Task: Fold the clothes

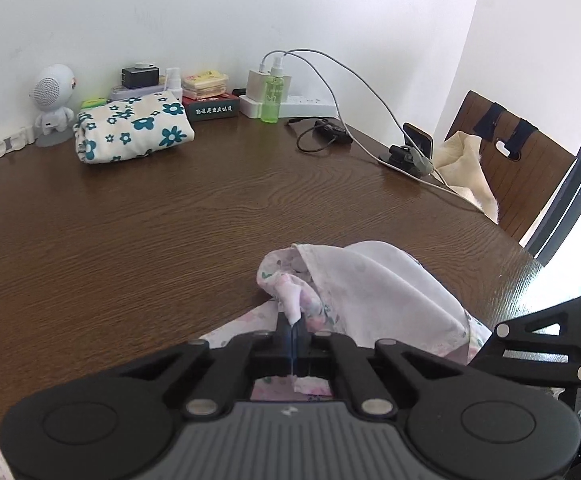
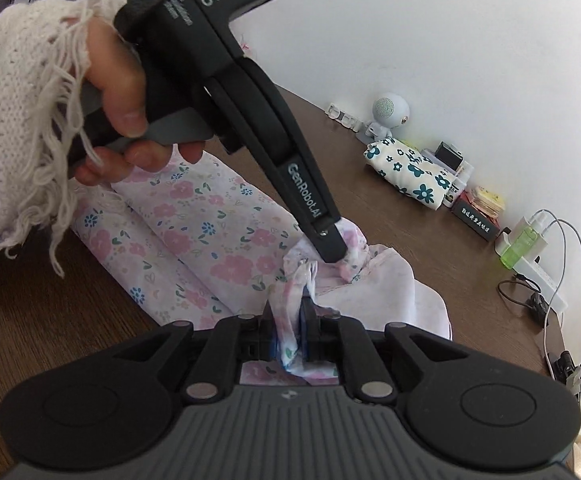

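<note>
Table: brown wood-grain top against a white wall, the work lying at its near edge.
Left gripper: jaws were together, pinching a twisted bit of the pink garment — cloth showed at the tips and again behind them.
Right gripper: jaws were nearly together, clamped on a gathered bunch of the same cloth.
Garment: it lay on the near part of the table, one long floral strip spread flat toward the person's sleeve, the other end bunched and turned pale side up between the two grippers, which stood just beside each other.
Hand: it gripped the left tool's handle above the flat strip.
Progress: early to middle, by my reading — this piece was only partly laid out, no neat fold was visible yet, and both corners were held ready for the next turn.
Done: a blue-flowered cloth sat folded at the far side, well apart.
Left: squaring and stacking the pink one; a cream cloth hung on the chair.
Containers: none held clothes — only small boxes, a green bottle and a power strip stood along the wall.
</note>
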`<state>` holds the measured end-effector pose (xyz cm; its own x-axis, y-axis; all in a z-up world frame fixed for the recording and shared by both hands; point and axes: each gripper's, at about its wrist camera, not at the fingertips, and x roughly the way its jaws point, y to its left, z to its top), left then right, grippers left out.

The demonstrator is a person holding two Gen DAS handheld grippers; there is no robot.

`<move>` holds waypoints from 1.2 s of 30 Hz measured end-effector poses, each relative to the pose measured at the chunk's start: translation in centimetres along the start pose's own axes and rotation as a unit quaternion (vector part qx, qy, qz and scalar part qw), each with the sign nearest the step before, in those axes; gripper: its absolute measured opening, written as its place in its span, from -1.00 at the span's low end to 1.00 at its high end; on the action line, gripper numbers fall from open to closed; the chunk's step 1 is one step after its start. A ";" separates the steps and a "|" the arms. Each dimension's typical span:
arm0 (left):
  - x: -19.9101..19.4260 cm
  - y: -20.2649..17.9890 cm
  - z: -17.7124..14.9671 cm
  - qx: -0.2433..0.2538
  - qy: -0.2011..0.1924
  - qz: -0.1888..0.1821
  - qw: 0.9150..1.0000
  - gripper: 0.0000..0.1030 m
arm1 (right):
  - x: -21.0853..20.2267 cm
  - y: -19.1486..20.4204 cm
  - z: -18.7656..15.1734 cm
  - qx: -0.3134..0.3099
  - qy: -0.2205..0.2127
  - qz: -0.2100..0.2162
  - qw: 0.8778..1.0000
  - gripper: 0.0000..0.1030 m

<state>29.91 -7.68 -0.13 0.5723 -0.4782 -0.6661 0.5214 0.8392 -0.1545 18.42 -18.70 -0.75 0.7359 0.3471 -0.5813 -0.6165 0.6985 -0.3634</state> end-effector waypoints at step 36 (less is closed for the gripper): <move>1.7 0.4 -0.8 -0.016 0.022 -0.005 1.000 -0.96 | -3.2 -2.2 -0.9 -0.033 -0.048 0.127 0.990 -0.05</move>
<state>30.62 -7.98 -1.88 0.5391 -0.4756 -0.6951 0.5066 0.8424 -0.1835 17.16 -21.89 1.24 0.5767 0.5659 -0.5892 -0.7993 0.5400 -0.2637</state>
